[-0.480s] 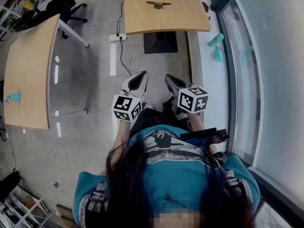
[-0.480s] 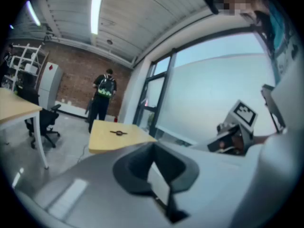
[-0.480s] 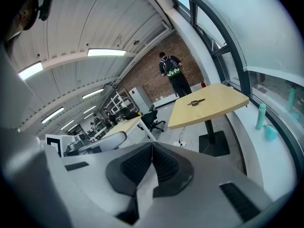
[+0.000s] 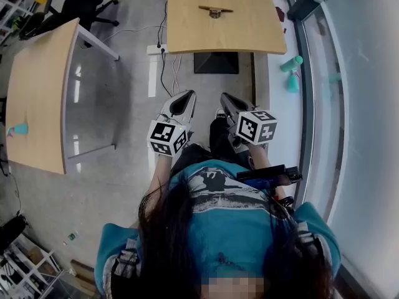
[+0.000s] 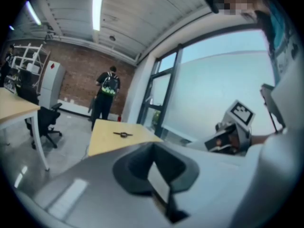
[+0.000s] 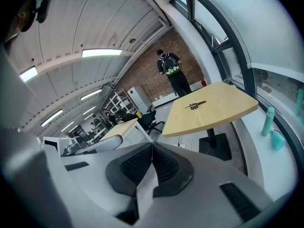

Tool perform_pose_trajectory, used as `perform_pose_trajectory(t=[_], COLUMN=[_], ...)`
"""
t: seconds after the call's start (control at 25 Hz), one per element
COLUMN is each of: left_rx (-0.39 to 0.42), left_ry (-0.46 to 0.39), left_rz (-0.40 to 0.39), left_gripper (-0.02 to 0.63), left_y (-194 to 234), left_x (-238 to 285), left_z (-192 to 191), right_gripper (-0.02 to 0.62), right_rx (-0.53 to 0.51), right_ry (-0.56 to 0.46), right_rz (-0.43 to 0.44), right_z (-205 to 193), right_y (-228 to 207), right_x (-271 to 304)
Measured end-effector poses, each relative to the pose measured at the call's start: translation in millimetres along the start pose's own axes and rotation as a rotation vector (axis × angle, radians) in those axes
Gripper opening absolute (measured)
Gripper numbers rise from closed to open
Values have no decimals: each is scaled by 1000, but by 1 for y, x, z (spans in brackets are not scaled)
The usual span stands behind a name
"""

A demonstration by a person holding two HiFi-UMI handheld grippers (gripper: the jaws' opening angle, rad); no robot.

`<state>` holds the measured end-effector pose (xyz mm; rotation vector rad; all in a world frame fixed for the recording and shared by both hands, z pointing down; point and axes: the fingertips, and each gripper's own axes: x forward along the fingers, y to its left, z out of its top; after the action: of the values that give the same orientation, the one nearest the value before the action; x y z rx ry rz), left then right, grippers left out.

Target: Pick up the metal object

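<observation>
A slim metal object [image 4: 215,10] lies on the wooden table [image 4: 249,33] ahead of me; it shows small and far off in the left gripper view [image 5: 123,134] and the right gripper view [image 6: 195,105]. My left gripper [image 4: 182,103] is held at waist height, well short of the table, its jaws shut with nothing between them [image 5: 153,161]. Beside it my right gripper [image 4: 227,104] is at the same height, also shut and empty [image 6: 151,161]. Each carries a cube with square markers.
A second wooden table [image 4: 37,98] stands at the left with a small teal thing [image 4: 19,128] on it. Cables and a power strip [image 4: 156,48] lie on the grey floor. A window wall runs along the right, with a teal bottle [image 4: 291,62]. A person [image 6: 171,72] stands far off.
The whole view has shifted slightly; the table with the metal object sits a little further right and lower in the head view. Both grippers keep their places and stay shut.
</observation>
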<state>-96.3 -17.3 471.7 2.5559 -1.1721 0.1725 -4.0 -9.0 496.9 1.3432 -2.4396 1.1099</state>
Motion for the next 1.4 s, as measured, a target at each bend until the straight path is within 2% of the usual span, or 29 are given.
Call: perform_pose_trajectory(t=[0.24,0.56,0.92,1.12,1.28,1.4], left_rx=[-18,-18,-2,-12,-43,-87], left_ry=[-25,-20,52,98,123,184], left_rz=[48,81,88,90,56,-1], left_gripper=[3,3,3,3,5,67], left_y=[25,39,38,54,78,97], left_x=[76,177,233,250,278,306], left_z=[31,58,57,53,50,42], right_gripper=[12,12,13,12,12,14], right_rx=[-37,-56,-9,23,46,64], right_ry=[27,64,92,101,85,59], right_rz=[40,81,114,104,68,25], right_z=[65,133,159,164,178,195], right_y=[-47,-116,-159,-168,-185,-204], right_x=[34,68,90,104,119,134])
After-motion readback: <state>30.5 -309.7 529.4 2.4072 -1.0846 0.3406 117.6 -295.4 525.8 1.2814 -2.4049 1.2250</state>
